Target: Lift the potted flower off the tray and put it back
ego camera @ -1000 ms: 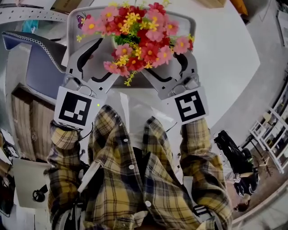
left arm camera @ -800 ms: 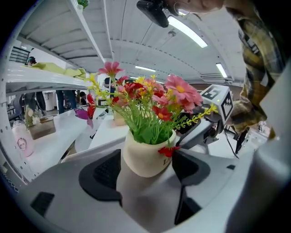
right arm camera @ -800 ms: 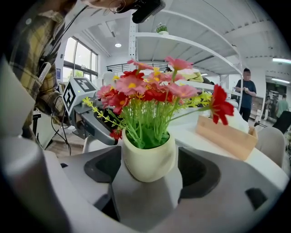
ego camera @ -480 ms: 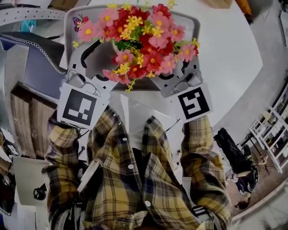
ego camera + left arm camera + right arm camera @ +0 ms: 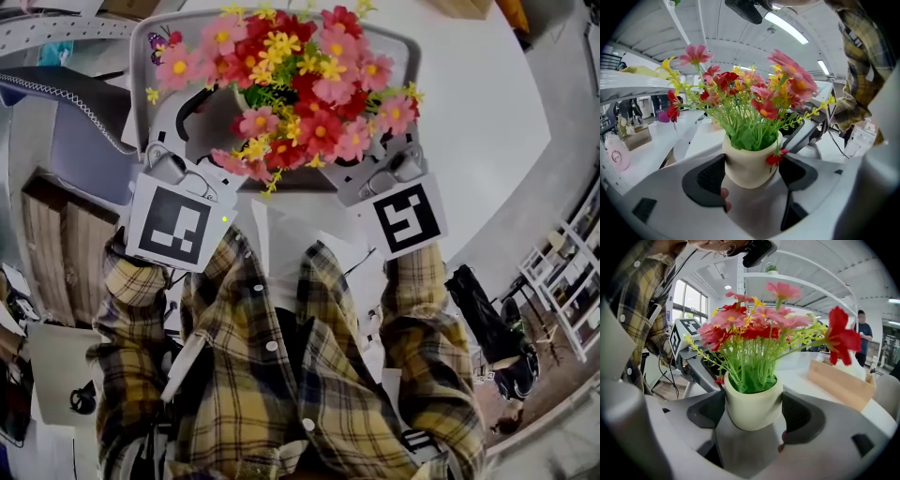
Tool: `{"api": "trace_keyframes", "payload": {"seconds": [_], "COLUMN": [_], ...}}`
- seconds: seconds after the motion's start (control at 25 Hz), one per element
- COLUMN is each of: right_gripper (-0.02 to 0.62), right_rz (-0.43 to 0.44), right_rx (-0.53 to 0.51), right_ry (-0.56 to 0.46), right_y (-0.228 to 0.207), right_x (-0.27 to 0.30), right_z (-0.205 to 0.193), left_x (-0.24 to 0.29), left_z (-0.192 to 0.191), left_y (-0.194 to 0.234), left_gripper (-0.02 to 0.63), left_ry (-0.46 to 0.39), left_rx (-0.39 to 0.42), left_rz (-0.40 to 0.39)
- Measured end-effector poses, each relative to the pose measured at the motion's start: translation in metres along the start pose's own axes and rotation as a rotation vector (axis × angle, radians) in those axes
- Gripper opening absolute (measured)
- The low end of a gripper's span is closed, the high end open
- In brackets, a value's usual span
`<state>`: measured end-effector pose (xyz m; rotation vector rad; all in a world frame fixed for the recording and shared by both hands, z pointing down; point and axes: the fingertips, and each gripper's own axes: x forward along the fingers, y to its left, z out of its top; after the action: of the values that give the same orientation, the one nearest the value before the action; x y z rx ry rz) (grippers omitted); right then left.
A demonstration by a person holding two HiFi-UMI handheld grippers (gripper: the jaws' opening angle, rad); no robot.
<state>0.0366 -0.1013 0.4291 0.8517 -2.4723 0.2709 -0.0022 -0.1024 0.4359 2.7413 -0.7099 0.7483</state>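
The potted flower (image 5: 300, 89), with pink, red and yellow blooms in a cream pot (image 5: 750, 164), stands on the grey tray (image 5: 398, 52) on the white table. My left gripper (image 5: 752, 171) reaches in from the left. Its jaws are spread wide around the pot, and its black pads (image 5: 710, 178) lie close beside the pot's sides. My right gripper (image 5: 753, 411) comes in from the opposite side, with the same pot (image 5: 752, 406) between its pads (image 5: 799, 420). In the head view the blooms hide the pot and all the fingertips.
A wooden box (image 5: 839, 380) lies on the table beyond the pot. A grey-blue chair (image 5: 84, 141) stands at the left of the table. A person (image 5: 864, 333) stands far off. A pink clock (image 5: 616, 157) sits on a side counter.
The left gripper has rolled slightly and its marker cube has shifted a little to the right. The pot stays on the tray between both pairs of jaws.
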Motion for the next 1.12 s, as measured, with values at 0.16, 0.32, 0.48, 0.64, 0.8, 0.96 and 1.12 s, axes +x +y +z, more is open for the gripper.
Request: {"api": "trace_keyframes", "payload": {"seconds": [0.16, 0.32, 0.48, 0.64, 0.8, 0.96, 1.12], "right_gripper": [0.365, 0.365, 0.365, 0.365, 0.365, 0.365, 0.365], "right_rz": [-0.002, -0.007, -0.010, -0.011, -0.013, -0.022, -0.035], "right_rx": [-0.001, 0.009, 0.007, -0.019, -0.022, -0.025, -0.026], "right_ry": [-0.008, -0.010, -0.012, -0.003, -0.008, -0.015, -0.030], "right_y": [0.000, -0.001, -0.001, -0.002, -0.002, 0.000, 0.001], "right_x": [0.000, 0.000, 0.000, -0.002, -0.007, -0.013, -0.021], "right_z": [0.000, -0.001, -0.001, -0.001, 0.002, 0.009, 0.019], "left_x": [0.000, 0.001, 0.000, 0.001, 0.000, -0.006, -0.013], "left_z": [0.000, -0.001, 0.000, 0.001, 0.006, 0.014, 0.025], "left_y": [0.000, 0.000, 0.000, -0.001, -0.003, -0.005, -0.007], "left_gripper": [0.357, 0.357, 0.356, 0.356, 0.356, 0.356, 0.356], "left_ry": [-0.008, 0.000, 0.001, 0.005, -0.008, -0.004, -0.004], "left_rx": [-0.007, -0.012, -0.015, -0.027, -0.039, -0.020, 0.008], "left_rz": [0.009, 0.010, 0.016, 0.017, 0.011, 0.010, 0.012]}}
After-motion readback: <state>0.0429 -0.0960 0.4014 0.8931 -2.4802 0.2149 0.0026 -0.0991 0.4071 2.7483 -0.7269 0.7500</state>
